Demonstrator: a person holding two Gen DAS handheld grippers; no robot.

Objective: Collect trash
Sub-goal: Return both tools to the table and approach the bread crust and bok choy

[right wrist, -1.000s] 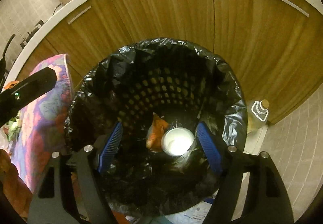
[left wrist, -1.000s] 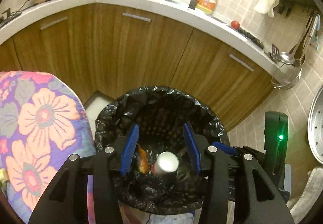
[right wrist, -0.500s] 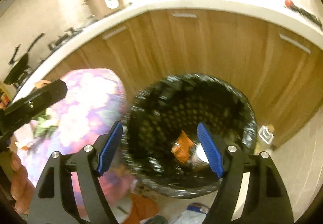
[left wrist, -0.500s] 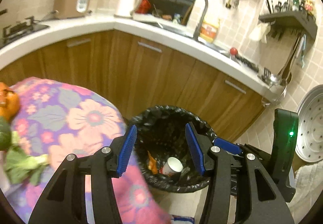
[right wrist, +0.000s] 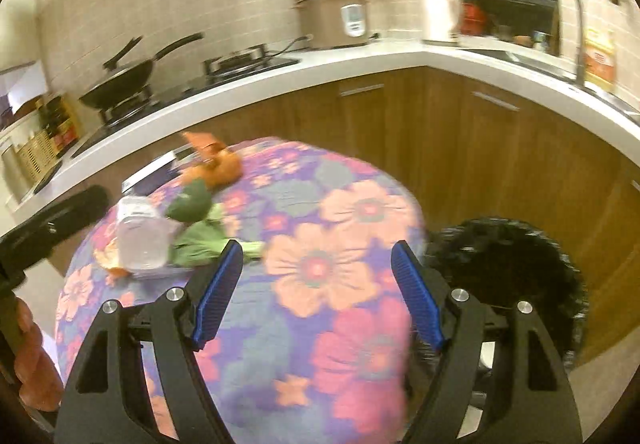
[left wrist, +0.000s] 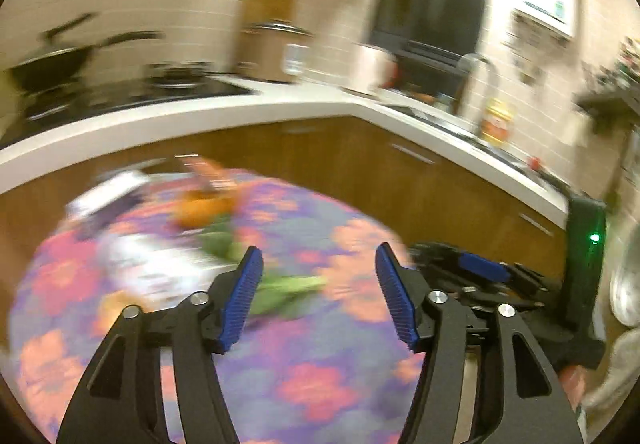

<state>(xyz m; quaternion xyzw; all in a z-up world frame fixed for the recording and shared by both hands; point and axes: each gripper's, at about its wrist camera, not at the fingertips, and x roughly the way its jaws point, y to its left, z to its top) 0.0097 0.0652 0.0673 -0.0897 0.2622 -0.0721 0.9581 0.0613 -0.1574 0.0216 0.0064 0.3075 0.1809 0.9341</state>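
My left gripper (left wrist: 318, 296) hovers over the round table's floral cloth (left wrist: 304, 376), its jaws opening with nothing between them. In this blurred view, green leaves (left wrist: 280, 284), an orange scrap (left wrist: 200, 204) and a pale wrapper or tub (left wrist: 152, 268) lie ahead of it. My right gripper (right wrist: 316, 296) is open and empty above the same cloth (right wrist: 320, 264). Ahead and to its left lie a clear plastic tub (right wrist: 140, 236), green leaves (right wrist: 196, 220) and an orange scrap (right wrist: 218, 166). The black-lined bin (right wrist: 508, 272) stands on the floor to its right.
A dark flat box (right wrist: 156, 172) lies at the table's far edge. Wooden cabinets (right wrist: 460, 148) under a white counter (right wrist: 360, 60) curve behind the table, with a wok, rice cooker and sink on top. A hand (right wrist: 28, 356) holds the left gripper's body at the left edge.
Both grippers have swung up and left, from over the bin to over the table. The bin has left the left wrist view. The left jaws stand wider.
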